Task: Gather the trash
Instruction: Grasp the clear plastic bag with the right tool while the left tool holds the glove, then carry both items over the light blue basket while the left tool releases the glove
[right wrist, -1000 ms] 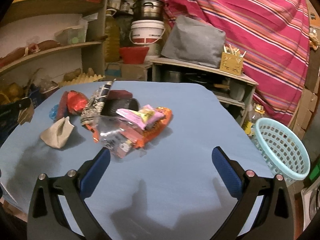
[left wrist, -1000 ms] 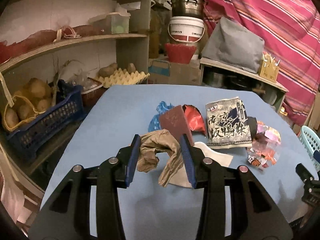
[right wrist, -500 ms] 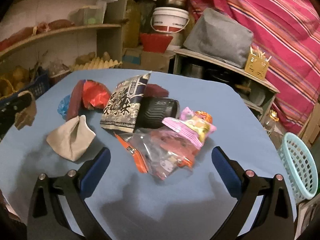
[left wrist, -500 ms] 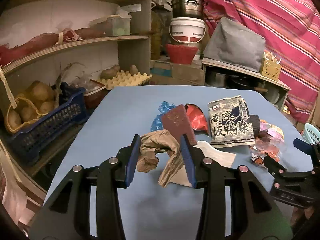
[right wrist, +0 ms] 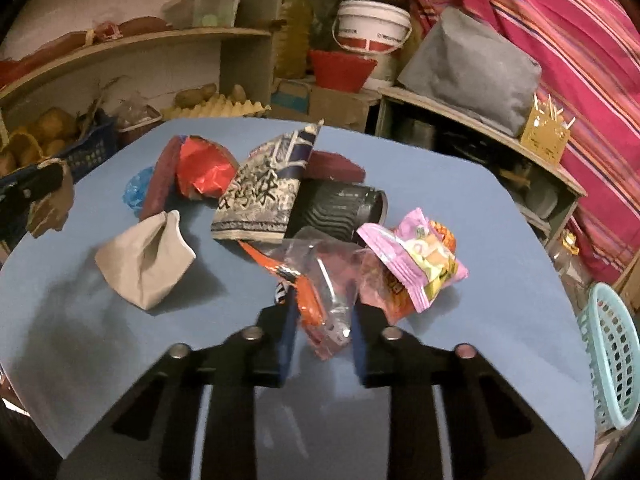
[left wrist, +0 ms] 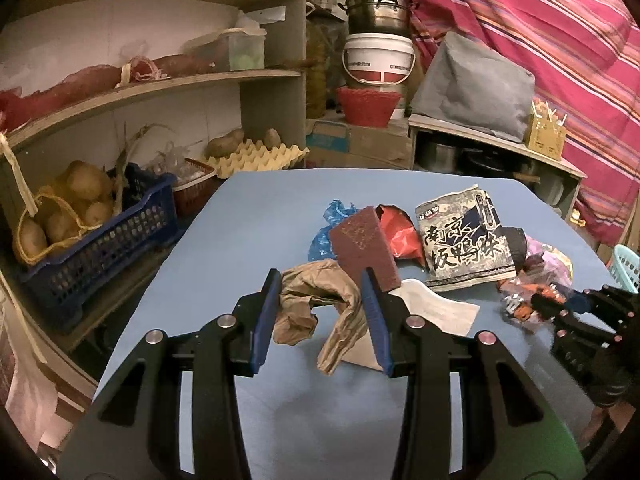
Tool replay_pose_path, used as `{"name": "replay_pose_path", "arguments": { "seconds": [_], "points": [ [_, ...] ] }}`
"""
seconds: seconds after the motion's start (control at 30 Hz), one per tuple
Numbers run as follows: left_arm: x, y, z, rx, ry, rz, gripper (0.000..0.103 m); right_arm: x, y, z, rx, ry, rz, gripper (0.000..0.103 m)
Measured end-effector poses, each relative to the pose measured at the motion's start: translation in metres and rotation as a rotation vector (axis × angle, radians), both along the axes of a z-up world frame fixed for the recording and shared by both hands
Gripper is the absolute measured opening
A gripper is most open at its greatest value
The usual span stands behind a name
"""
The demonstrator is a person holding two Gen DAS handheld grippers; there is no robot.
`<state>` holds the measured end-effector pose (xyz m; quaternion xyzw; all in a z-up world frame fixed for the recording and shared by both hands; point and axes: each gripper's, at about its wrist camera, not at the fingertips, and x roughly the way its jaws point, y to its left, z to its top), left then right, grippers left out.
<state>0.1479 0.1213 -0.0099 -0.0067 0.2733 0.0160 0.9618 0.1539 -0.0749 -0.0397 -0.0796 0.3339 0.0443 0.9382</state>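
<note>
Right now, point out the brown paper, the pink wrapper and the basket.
Brown paper (left wrist: 316, 296), left wrist view, crumpled middle.
Pink wrapper (right wrist: 416, 258), right wrist view, centre of its face.
Basket (right wrist: 612, 360), right wrist view, slatted wall.

potatoes (left wrist: 60, 216) in blue crate (left wrist: 100, 248) | egg tray (left wrist: 256, 158) | white bucket (left wrist: 378, 60)

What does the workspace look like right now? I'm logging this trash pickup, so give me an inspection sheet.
Surface: blue table, trash piled mid-table.
Job's things: crumpled brown paper bag; clear plastic wrapper with orange print; black-and-white printed snack pouch; pink candy wrapper; red foil; light-teal plastic basket off the table's right edge.
Clutter: black ribbed cup lying on its side.
Grippers: left gripper shut on the paper bag; right gripper jaws just closed on the clear wrapper.
Cables: nothing seen.
Surroundings: shelves, potatoes, striped curtain.
</note>
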Motion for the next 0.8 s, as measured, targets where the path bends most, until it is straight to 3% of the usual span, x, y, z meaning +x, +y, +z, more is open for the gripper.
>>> {"name": "replay_pose_path", "arguments": {
  "seconds": [0.3,0.57,0.8],
  "points": [
    [-0.003,-0.009,0.003,0.006,-0.013,-0.005,0.04,-0.038,-0.031,0.03,0.12,-0.044,0.036,0.018],
    [-0.012,-0.03,0.01,0.035,-0.027,-0.02,0.04,-0.048,-0.081,0.049,0.24,-0.052,0.001,0.018],
    [-0.013,-0.063,0.021,0.022,-0.035,-0.034,0.04,-0.054,-0.122,0.067,0.215,-0.109,-0.048,0.018]
  ]
}}
